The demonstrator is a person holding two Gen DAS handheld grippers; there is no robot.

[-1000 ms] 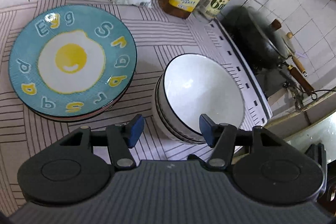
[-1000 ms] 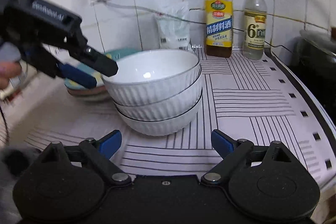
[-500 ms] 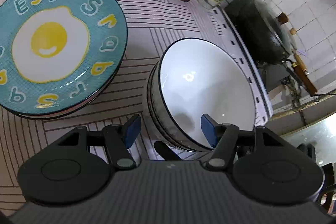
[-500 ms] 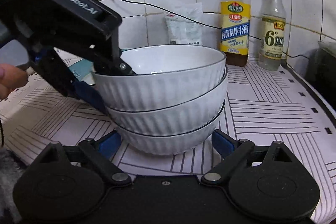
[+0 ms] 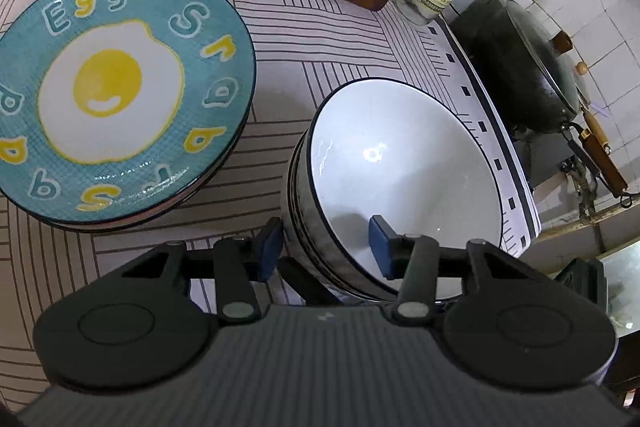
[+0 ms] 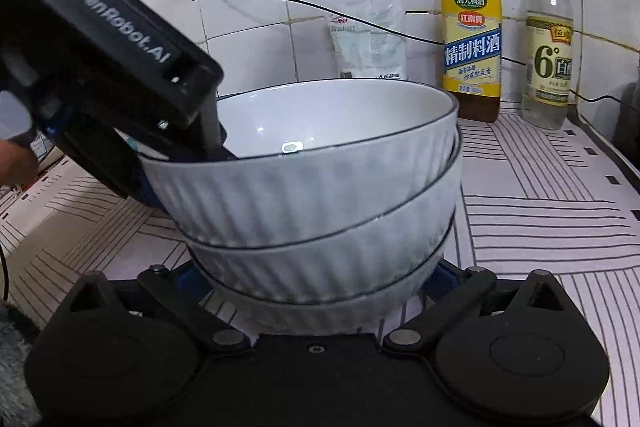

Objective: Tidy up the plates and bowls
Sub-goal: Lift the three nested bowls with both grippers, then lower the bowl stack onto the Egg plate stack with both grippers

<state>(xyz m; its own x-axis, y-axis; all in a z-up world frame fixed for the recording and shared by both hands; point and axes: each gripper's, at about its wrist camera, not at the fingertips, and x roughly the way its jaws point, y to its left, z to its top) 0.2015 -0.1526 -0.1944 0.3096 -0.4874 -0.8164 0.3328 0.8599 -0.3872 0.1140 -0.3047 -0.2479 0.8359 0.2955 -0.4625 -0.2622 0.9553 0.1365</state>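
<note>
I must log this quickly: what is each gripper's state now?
Left gripper: closing around the white ribbed bowl stack's rim.
Right gripper: opening, bottom bowl between fingers.

The left gripper tilts steeply down at lower centre, jaws closing astride a bowl rim, one pad inside, one outside. The right gripper sits low, nearly level, jaws opening wide around the stack's base.

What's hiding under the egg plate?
Under the egg plate, darker rims of more plates peek out, stacked on the striped cloth. How many, and their pictures, cannot be seen; the top plate covers them.
</note>
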